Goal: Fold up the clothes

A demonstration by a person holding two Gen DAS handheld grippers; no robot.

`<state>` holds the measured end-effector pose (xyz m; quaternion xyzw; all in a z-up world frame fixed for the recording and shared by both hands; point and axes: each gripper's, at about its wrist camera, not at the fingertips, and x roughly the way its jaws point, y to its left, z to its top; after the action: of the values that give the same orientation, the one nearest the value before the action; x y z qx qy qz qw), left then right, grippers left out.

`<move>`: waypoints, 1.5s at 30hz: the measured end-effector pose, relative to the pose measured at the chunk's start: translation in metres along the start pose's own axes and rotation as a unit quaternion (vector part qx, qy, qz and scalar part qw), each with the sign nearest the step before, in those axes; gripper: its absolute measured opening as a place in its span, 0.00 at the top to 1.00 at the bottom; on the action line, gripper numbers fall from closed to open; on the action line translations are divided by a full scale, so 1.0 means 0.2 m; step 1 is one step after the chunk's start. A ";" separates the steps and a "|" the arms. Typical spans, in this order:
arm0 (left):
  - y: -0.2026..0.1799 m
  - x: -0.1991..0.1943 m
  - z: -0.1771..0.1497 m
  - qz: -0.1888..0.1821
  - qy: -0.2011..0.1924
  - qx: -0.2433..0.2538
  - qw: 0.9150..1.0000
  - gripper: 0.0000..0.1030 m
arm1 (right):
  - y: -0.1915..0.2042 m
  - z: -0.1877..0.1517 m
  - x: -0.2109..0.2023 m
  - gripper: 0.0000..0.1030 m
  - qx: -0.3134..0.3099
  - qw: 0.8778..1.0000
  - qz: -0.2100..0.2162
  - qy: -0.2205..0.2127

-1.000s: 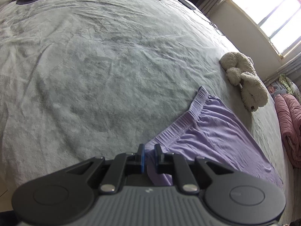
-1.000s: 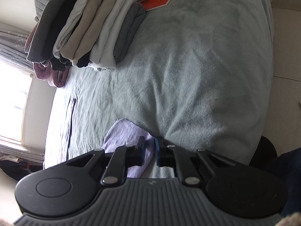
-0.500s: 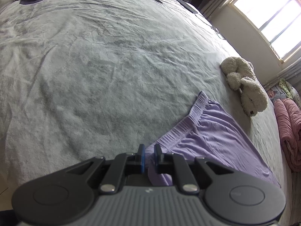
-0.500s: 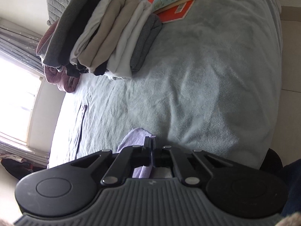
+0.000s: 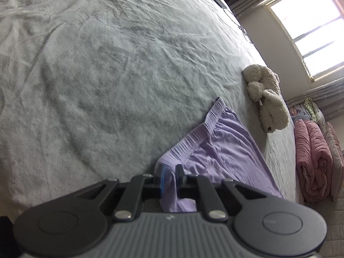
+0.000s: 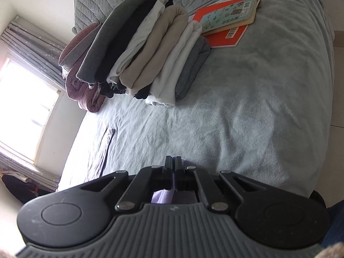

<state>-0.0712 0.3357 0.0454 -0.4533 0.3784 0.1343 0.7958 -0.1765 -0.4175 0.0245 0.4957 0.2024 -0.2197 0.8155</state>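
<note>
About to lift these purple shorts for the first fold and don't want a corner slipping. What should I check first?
1. Right gripper shut on purple shorts: ok.
2. Left gripper grip: jaws opening, fabric between them: not ok.
3. Bed ahead free for laying flat: ok.
4. Plush toy apart from the shorts: ok.
5. Folded stack out of the way: ok.
6. Shorts' hem flat: cannot tell.
</note>
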 end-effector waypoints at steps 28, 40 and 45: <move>-0.06 0.06 -0.05 0.029 -0.042 0.013 0.999 0.87 | 0.04 0.01 -0.01 0.98 0.000 1.000 -0.006 -0.030; -0.09 0.03 -0.06 0.038 -0.049 0.023 0.998 0.87 | 0.19 0.02 -0.03 0.98 -0.043 0.996 0.004 -0.075; -0.11 0.02 -0.06 0.039 -0.056 0.030 0.997 0.87 | 0.25 0.04 0.00 0.98 -0.052 0.995 0.010 -0.081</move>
<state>-0.0620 0.3126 0.0532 -0.4058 0.3548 0.1787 0.8231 -0.1474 -0.4038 0.0644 0.4355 0.1421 -0.2405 0.8558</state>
